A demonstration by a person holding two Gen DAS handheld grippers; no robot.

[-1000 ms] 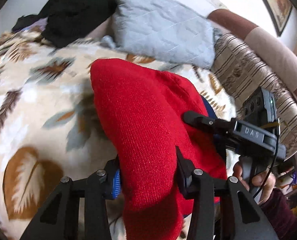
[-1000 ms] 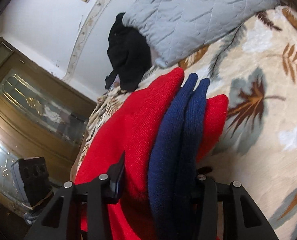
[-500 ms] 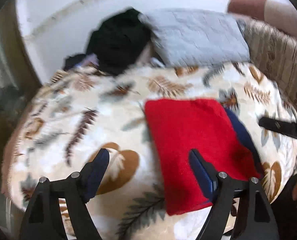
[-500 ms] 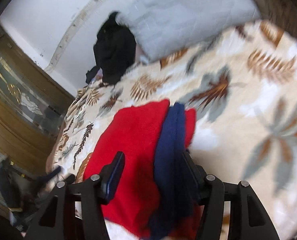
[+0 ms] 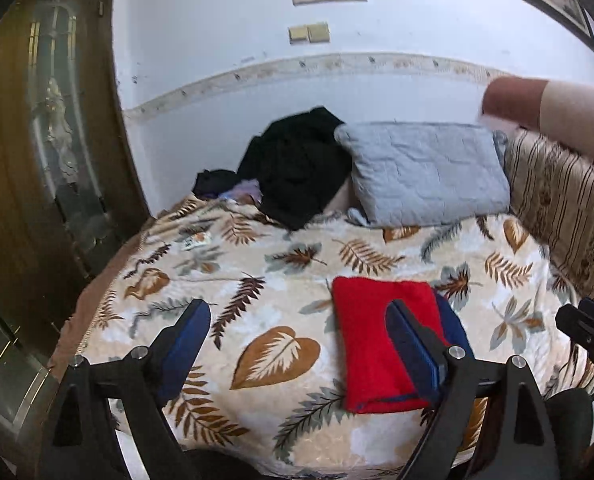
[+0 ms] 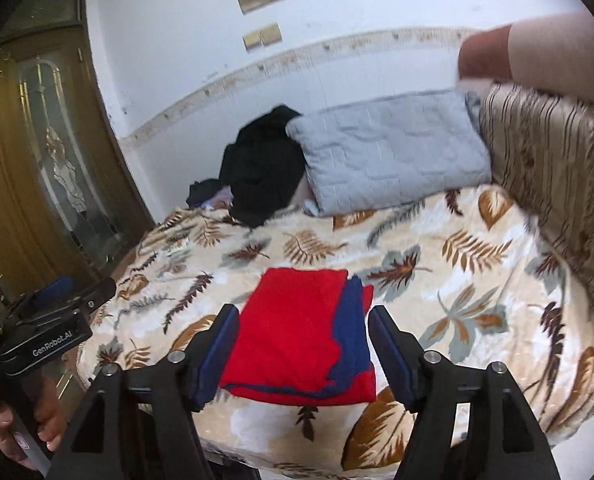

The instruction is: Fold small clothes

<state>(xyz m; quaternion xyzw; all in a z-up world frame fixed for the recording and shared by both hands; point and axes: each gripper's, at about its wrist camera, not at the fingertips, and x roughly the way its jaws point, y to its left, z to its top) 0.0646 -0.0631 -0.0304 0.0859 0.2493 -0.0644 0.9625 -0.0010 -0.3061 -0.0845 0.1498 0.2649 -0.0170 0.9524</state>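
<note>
Both our grippers have let go of the red-and-navy garment (image 6: 301,344) and drawn back, so it now lies folded flat on the leaf-print blanket (image 5: 281,264), long axis running near to far. Our left gripper (image 5: 297,344) and right gripper (image 6: 303,352) stand spread and empty. Far off sit a grey pillow (image 5: 425,172) and black clothes (image 5: 297,164).
</note>
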